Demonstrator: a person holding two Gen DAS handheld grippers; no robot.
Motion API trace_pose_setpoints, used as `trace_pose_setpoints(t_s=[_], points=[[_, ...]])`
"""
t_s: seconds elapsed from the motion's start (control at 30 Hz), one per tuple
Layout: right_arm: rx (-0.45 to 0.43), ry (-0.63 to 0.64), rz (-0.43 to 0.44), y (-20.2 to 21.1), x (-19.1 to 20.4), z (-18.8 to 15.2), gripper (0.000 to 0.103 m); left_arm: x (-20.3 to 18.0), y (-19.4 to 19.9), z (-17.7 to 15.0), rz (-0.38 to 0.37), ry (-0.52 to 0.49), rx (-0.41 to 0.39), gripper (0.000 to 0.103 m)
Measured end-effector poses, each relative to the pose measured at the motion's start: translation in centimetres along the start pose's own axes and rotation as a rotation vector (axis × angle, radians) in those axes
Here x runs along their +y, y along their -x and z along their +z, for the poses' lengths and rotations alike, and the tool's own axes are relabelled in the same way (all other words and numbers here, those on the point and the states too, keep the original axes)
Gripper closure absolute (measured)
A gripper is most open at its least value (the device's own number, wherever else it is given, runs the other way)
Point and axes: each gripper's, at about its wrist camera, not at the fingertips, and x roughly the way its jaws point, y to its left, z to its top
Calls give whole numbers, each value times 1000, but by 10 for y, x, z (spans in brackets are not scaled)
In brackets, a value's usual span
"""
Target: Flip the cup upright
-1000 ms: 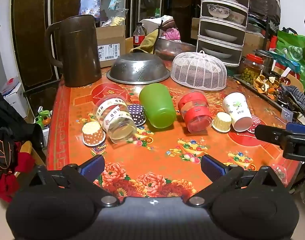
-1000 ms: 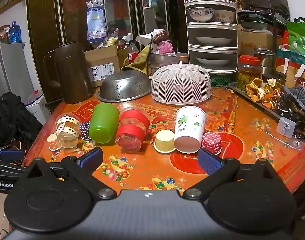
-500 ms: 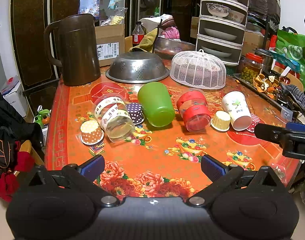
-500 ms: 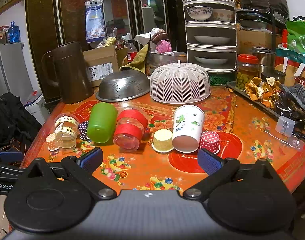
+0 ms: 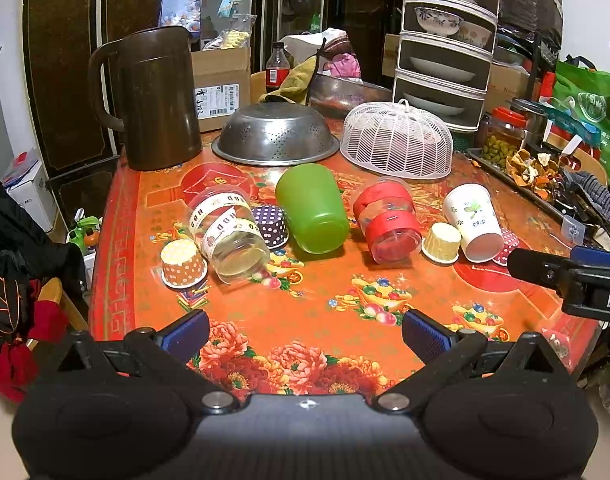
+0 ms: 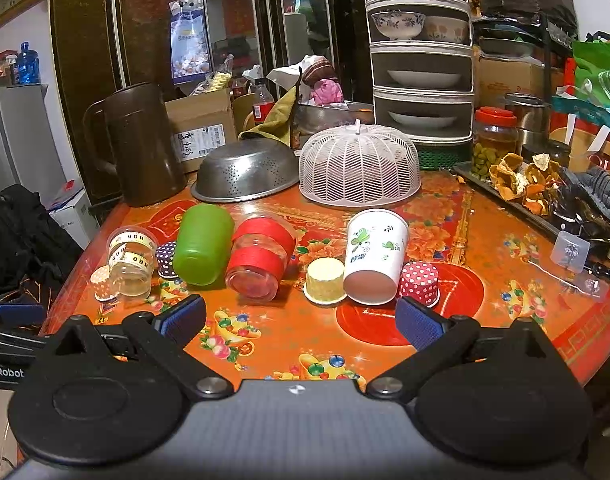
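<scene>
Both grippers are hovering over the near edge of the red floral table [image 5: 117, 240]. Left gripper [image 5: 303, 330] is holding its jaws wide, gripping nothing; right gripper [image 6: 301, 320] likewise. Green plastic cup [image 6: 203, 250] is lying on its side mid-table, between the taped clear cup [image 6: 131, 262] and red-banded glass jar [image 6: 261, 262], base facing the cameras.

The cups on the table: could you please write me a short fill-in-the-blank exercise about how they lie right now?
1. The green cup lies on its ____.
2. The clear cup beside it wears two ____ bands.
3. The small yellow cup sits between that banded cup and the ____ paper cup.
4. Both the left gripper and the right gripper are ____ and hold nothing.

Missing words: side; red; white; open
</scene>
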Motion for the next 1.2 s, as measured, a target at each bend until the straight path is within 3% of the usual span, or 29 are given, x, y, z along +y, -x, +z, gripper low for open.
trace_pose_setpoints(t_s=[1.2], points=[[17,1,-5,-4,-3,-1,1,0,0,1,0,3,3,0]])
